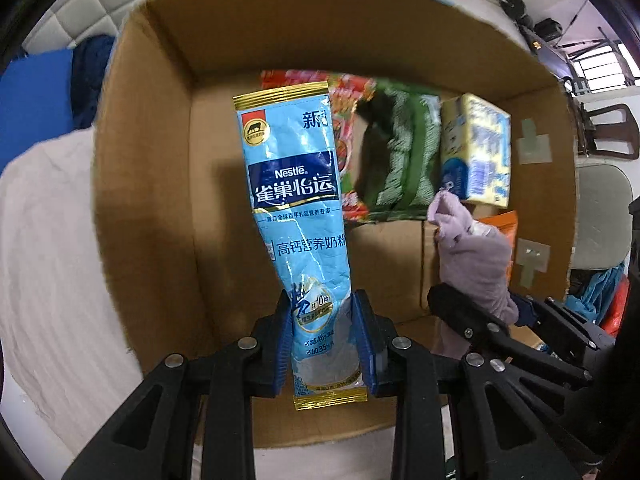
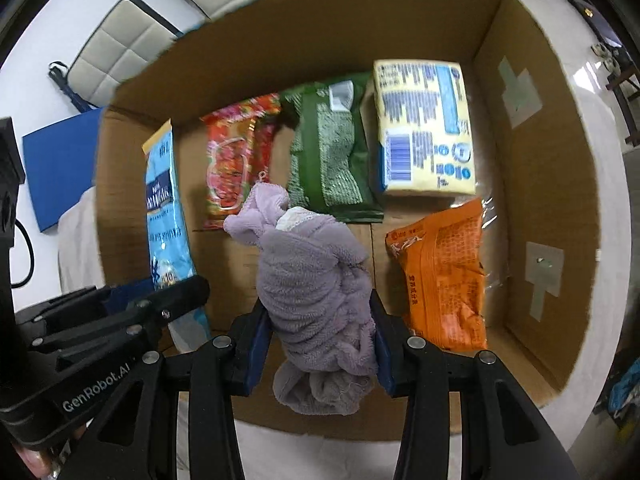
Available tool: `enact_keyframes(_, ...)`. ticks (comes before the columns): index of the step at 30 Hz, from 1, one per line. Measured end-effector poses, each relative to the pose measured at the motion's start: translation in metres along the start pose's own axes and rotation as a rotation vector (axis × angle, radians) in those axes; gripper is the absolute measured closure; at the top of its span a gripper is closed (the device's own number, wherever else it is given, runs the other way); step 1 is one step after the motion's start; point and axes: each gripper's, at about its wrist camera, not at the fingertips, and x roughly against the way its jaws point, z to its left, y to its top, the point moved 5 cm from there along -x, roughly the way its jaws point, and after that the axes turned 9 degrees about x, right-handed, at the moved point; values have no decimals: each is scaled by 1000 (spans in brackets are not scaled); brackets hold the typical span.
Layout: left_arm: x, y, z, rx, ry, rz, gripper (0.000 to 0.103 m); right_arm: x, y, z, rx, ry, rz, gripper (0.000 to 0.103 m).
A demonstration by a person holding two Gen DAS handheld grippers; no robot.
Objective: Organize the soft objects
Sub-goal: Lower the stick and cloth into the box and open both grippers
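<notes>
Both jaws pinch loads over the cardboard box (image 2: pixel 532 200): left a milk-powder pouch (image 1: pixel 298 216), right seemingly a lilac towel (image 2: pixel 316 292).

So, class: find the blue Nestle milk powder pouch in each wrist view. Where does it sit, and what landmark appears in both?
Left wrist: blue Nestle pouch at centre, upright, clamped near its lower end in the left tongs.
Right wrist: same pouch at left, seen edge-on, beside the red packet.
Shared landmark: the yellow pack at the cardboard box's far side.
</notes>
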Motion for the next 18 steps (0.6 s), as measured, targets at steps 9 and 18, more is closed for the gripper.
enact_keyframes(9,-3,-6,10,29,69,-11,73,-21,2,-1,17,-19,23,37)
enact_keyframes(18,27,-17,12,34,91,-103,57,-4,-10,-9,81,-108,10,29)
